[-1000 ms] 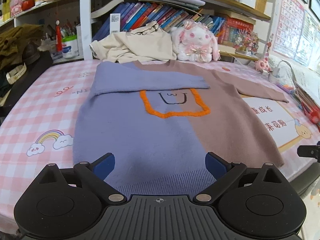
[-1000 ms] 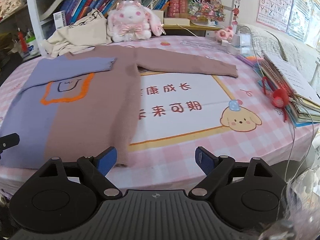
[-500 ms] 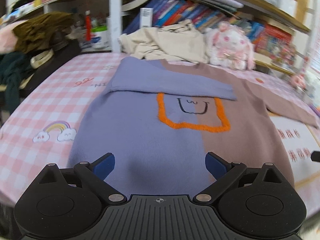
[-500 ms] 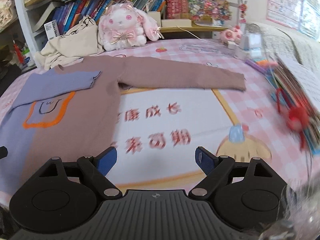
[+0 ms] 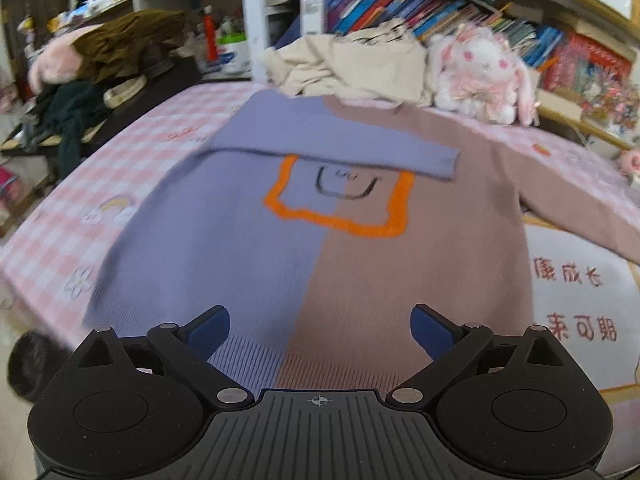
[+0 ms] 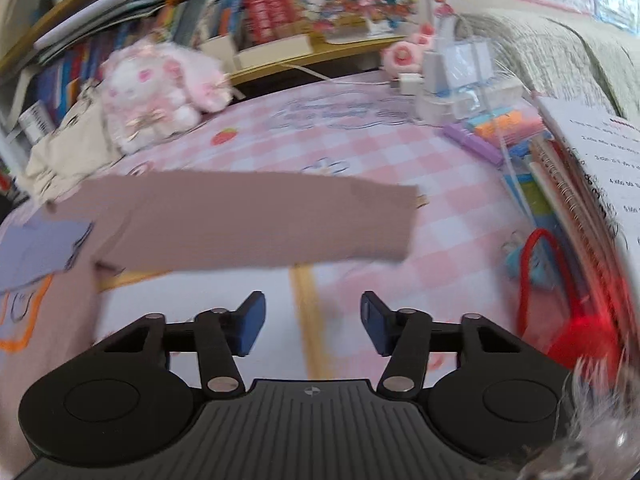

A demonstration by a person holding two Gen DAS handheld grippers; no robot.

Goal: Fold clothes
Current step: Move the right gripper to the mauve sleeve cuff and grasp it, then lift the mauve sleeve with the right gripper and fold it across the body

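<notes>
A two-tone sweater point(image 5: 320, 248), lilac on the left and dusty pink on the right, lies flat on the pink checked table point(image 5: 132, 168). An orange square with a smile marks its chest. Its lilac sleeve point(image 5: 336, 148) is folded across the chest. The pink sleeve point(image 6: 256, 220) stretches straight out to the right, its cuff near the table's middle. My left gripper point(image 5: 320, 328) hovers open over the hem. In the right wrist view, my right gripper point(image 6: 312, 328) is open, narrower than before, just short of the pink sleeve, with nothing between its fingers.
A cream garment point(image 5: 352, 64) and a plush bunny point(image 5: 480, 72) sit at the back by the bookshelves. Books, notebooks and a red cord point(image 6: 568, 304) crowd the table's right side. Dark clothes point(image 5: 80, 96) pile up at the left.
The right gripper moved forward and right toward the pink sleeve, and its fingers narrowed. The left gripper shifted right along the hem and stayed open.
</notes>
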